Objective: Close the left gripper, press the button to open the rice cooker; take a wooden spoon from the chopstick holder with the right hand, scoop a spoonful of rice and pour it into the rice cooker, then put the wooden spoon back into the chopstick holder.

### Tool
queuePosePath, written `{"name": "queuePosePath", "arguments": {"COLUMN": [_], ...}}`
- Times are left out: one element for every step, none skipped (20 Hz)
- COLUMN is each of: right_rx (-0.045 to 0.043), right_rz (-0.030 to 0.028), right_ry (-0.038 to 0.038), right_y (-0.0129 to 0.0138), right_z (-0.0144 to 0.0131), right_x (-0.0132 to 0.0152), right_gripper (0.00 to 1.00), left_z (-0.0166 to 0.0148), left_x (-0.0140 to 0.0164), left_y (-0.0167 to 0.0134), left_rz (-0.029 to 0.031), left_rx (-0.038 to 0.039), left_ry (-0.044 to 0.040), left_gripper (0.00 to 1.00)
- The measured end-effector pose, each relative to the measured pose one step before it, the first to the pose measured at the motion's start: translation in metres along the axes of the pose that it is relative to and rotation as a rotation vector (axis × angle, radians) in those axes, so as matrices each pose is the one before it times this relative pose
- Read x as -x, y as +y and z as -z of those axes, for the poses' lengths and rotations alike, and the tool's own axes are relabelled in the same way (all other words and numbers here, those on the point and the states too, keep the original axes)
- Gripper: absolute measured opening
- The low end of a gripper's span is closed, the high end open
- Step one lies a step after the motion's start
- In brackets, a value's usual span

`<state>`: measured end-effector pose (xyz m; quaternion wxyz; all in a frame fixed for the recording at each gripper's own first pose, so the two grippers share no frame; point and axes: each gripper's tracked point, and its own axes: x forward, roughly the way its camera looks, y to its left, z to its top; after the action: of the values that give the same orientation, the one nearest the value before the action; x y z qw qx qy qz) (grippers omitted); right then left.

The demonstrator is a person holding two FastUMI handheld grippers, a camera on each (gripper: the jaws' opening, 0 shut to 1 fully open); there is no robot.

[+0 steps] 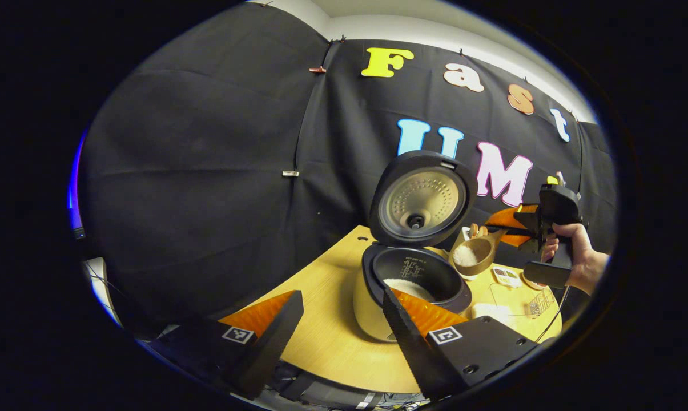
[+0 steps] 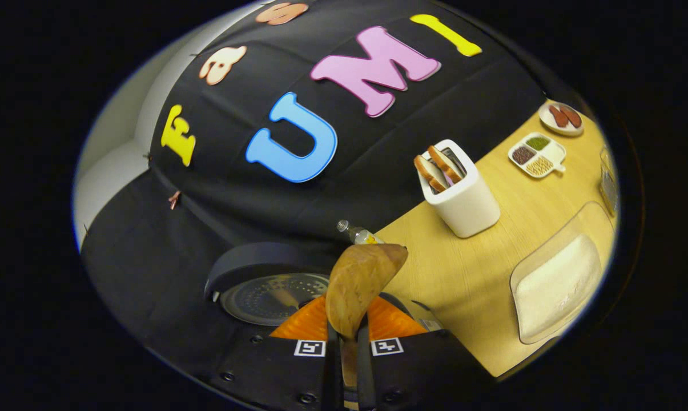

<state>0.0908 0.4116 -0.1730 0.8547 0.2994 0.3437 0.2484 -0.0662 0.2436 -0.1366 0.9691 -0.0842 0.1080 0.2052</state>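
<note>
One spoonful of white rice sits in the bowl of the wooden spoon, which hangs just beside the open rice cooker, near its right rim and not yet over the pot. The right claw is pinching the spoon's handle between both fingers; in the left gripper view the same claw shows farther off with a hand wrapped round its grip. The left claw is spread wide, holding nothing, low in front of the cooker. The risk from here, as I judge it, is spillage: the spoon is held only at its handle end, so a quick tilt or a slip in the grip could drop grains onto the table short of the pot, and the upright lid stands close enough that a high swing could knock it. The cooker body is pale cream and rounded, its inner pot dark and glossy with a small heap of rice already at the bottom; the lid's inner plate is dull metal, dotted with fine holes. The spoon is smooth brown wood with a deep, rounded bowl. In the right gripper view the white chopstick holder, a plain square-cornered tub with wooden utensils in it, stands on the light wood-grain table, and a clear, shallow tray of rice lies nearer.
</note>
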Motion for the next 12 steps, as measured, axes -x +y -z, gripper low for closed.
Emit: {"name": "queuePosePath", "arguments": {"right_rx": [0.05485,0.05682,0.05917,0.06783,0.06921,0.06949,0.06381,0.05647,0.04547,0.03964,0.04169,0.04667], "right_rz": [-0.0045,-0.00494,-0.00737,-0.00897,-0.006,-0.00618,-0.00875,-0.01391,-0.0151,-0.02125,-0.01956,-0.01371], "right_ry": [-0.0068,-0.00049,-0.00101,-0.00152,0.00347,0.00393,0.00536,0.00289,0.00109,0.00104,0.00392,0.00474], "right_y": [0.00612,0.00516,0.007,0.00459,0.006,0.0043,0.00413,0.00528,0.00562,0.00659,0.00703,0.00385], "right_z": [0.00308,0.00437,0.00314,0.00443,0.00473,0.00398,0.00631,0.00527,0.00472,0.00589,0.00495,0.00444], "right_x": [-0.0024,-0.00267,-0.00306,-0.00322,-0.00464,-0.00354,-0.00417,-0.00196,-0.00336,-0.00347,-0.00071,-0.00105], "right_gripper": [0.14,0.14,0.14,0.14,0.14,0.14,0.14,0.14,0.14,0.14,0.14,0.14], "left_z": [0.00133,-0.00053,0.00118,-0.00168,-0.00192,-0.00216,-0.00078,0.00063,-0.00024,-0.00003,0.00153,-0.00005], "left_x": [-0.00047,-0.00054,-0.00253,-0.00217,-0.00072,-0.00113,-0.00016,-0.00125,-0.00113,-0.00127,-0.00042,-0.00057], "left_y": [0.00287,0.00228,0.00334,0.00416,0.00256,0.00139,0.00095,0.00208,0.00184,0.00213,0.00161,0.00138], "left_rz": [-0.00291,-0.00184,-0.00796,-0.00726,-0.00235,0.00036,0.00145,-0.00107,-0.00454,-0.00546,-0.00484,-0.00197], "left_rx": [-0.0017,-0.01125,-0.01913,-0.01569,-0.00492,0.00524,0.00923,0.0066,0.00226,0.00079,0.00364,0.00634], "left_ry": [0.00339,-0.00011,-0.00231,-0.00406,-0.00408,-0.00234,0.00057,0.00012,-0.00047,0.00104,0.00232,0.00316], "left_gripper": [0.95,0.92,0.95,0.95,0.95,0.95,0.95,0.95,0.92,0.95,0.95,0.95]}}
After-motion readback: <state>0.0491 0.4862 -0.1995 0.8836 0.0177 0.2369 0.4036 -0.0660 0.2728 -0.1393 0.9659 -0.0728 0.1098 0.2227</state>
